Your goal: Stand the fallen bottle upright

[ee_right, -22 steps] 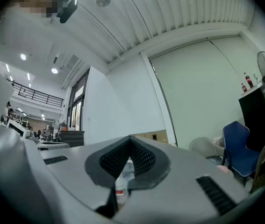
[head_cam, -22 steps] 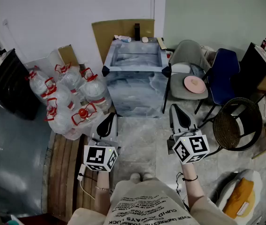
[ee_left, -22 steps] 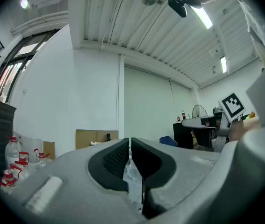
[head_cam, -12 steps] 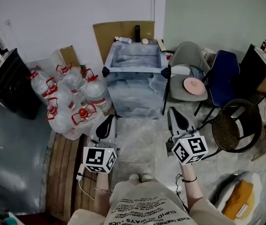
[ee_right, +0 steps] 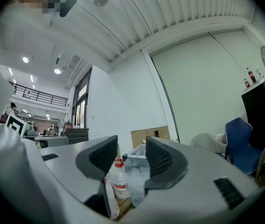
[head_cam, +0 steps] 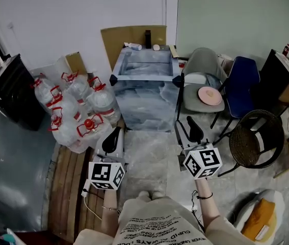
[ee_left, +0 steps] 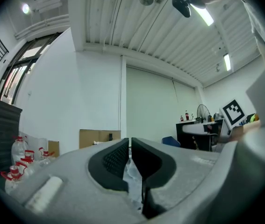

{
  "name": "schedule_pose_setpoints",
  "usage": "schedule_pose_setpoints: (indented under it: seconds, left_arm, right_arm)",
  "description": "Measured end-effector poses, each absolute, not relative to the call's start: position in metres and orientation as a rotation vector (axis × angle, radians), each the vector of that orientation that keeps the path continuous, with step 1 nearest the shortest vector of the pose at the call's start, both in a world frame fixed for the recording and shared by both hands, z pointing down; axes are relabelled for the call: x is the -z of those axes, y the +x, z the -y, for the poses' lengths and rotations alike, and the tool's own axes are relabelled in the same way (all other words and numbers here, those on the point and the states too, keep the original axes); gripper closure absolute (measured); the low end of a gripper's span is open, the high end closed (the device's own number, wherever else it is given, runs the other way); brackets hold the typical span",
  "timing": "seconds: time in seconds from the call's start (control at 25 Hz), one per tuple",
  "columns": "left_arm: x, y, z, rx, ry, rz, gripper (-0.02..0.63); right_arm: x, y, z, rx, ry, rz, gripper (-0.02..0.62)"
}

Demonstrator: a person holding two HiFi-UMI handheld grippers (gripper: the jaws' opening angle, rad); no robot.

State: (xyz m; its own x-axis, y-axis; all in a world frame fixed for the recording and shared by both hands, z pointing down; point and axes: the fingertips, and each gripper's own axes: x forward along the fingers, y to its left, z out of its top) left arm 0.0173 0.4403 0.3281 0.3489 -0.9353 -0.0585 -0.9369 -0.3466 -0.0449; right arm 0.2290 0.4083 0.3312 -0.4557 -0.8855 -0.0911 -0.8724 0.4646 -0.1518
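Note:
A small clear bottle [head_cam: 132,46] lies on its side at the far edge of the plastic-wrapped table [head_cam: 143,76], beside a dark upright bottle [head_cam: 148,37]. Both grippers are held level over the floor, well short of the table. The left gripper [head_cam: 112,134] has its pads almost together with nothing between them; the left gripper view shows the same narrow slit [ee_left: 130,148]. The right gripper [head_cam: 191,124] is open and empty, and between its spread pads in the right gripper view [ee_right: 131,153] I see the wrapped table [ee_right: 139,169].
Several large water jugs with red caps [head_cam: 78,108] are piled left of the table. Cardboard [head_cam: 129,37] leans on the wall behind. Right of the table are a grey chair holding a pink plate [head_cam: 210,93], a blue chair [head_cam: 243,80] and a round wire basket [head_cam: 254,137].
The right gripper has drifted slightly left and the table sits a little lower in the head view. Both grippers stay level and empty.

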Motion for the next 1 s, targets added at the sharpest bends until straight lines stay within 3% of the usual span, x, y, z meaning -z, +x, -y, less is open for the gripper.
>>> schedule_pose_setpoints:
  seconds: [0.12, 0.24, 1.0]
  left_arm:
    - [-0.33, 0.019, -0.443, -0.034, -2.518, -1.764, 0.574]
    - [-0.332, 0.019, -0.444, -0.029, -2.514, -1.778, 0.574]
    - [-0.343, -0.007, -0.348, -0.018, -2.522, -1.805, 0.574]
  right_arm:
    - [-0.332, 0.231, -0.407, 0.136, -1.529, -2.55, 0.337]
    - [-0.335, 0.23, -0.406, 0.142, -1.523, -2.557, 0.314]
    - [-0.349, 0.198, -0.313, 0.2, -1.446, -2.599, 0.305]
